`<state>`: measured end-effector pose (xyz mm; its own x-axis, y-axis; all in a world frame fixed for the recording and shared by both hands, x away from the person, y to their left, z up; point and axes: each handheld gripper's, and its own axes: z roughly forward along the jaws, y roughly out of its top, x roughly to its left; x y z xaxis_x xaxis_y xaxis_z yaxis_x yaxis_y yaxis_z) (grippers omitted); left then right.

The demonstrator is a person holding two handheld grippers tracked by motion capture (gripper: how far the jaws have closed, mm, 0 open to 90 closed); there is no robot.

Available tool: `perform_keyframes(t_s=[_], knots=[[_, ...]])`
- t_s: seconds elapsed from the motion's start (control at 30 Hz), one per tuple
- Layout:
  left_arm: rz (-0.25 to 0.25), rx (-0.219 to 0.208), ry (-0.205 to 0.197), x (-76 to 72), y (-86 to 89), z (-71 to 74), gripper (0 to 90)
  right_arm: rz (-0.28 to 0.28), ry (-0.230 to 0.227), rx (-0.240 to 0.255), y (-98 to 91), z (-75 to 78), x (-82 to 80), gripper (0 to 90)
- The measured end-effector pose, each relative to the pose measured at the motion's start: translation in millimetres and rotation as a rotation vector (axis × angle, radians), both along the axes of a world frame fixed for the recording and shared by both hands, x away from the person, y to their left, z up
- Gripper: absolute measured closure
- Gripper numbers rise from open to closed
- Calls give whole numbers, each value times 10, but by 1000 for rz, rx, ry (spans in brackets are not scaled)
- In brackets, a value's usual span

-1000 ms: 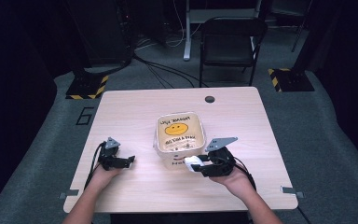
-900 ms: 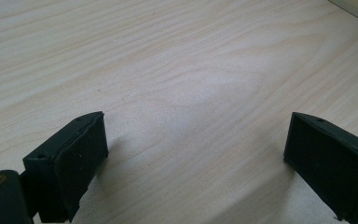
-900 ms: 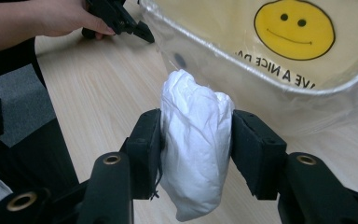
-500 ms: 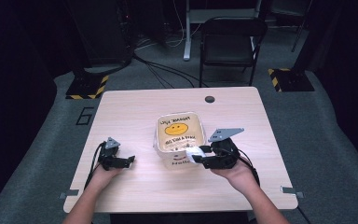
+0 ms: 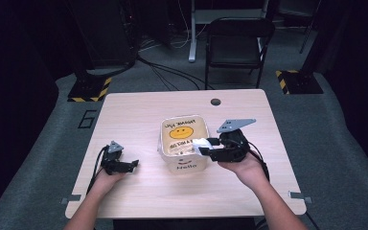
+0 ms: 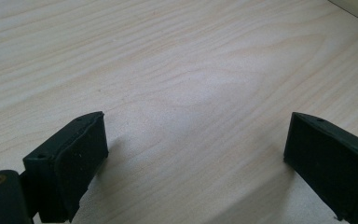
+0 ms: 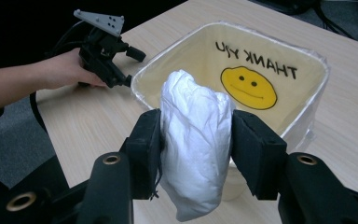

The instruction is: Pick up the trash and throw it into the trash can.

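Note:
A square white bin [image 5: 184, 143] lined with a plastic bag stands mid-table; the liner shows a yellow smiley face [image 7: 249, 87] and "THANK YOU". My right gripper [image 5: 204, 148] is shut on a crumpled white wad [image 7: 193, 135], a bag or tissue, and holds it above the bin's near right rim [image 7: 303, 121]. The wad bulges above and below the pads. My left gripper [image 5: 133, 165] rests on the wooden table [image 6: 177, 70] to the left of the bin, jaws wide open and nothing between them; the right gripper view shows it beyond the bin [image 7: 135, 53].
A round cable hole [image 5: 215, 102] sits near the table's far edge. A black chair [image 5: 237, 43] stands behind the table, with cables and stand bases on the grey floor. Bare wood lies to the left and front of the bin.
My right gripper has risen from the tabletop beside the bin, carrying the white wad up to the bin's rim. The left gripper has stayed put.

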<state>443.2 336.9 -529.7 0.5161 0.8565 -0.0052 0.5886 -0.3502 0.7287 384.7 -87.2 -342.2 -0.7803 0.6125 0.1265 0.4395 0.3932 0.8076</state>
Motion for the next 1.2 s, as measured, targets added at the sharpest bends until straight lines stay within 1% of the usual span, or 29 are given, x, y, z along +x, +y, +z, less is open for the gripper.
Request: perform_keyframes(t_s=[0.17, 0.2, 0.47, 0.6, 0.97, 1.03, 1.2], knots=[[0, 0, 0, 0, 0, 0, 59, -8, -12, 13, -9, 74, 35, 525], [0, 0, 0, 0, 0, 0, 59, -11, -15, 19, -9, 111, 53, 525], [0, 0, 0, 0, 0, 0, 59, -29, -31, 25, 17, 210, 144, 525], [0, 0, 0, 0, 0, 0, 59, -37, -42, 20, 53, 243, 203, 525], [-3, 0, 0, 3, 0, 0, 59, -52, -63, 11, 153, 244, 361, 523], [-3, 0, -1, 3, 0, 0, 59, -57, -60, 14, 162, 242, 370, 523], [-3, 0, 0, 3, 0, 0, 59, -69, -67, 12, 204, 208, 451, 521]])
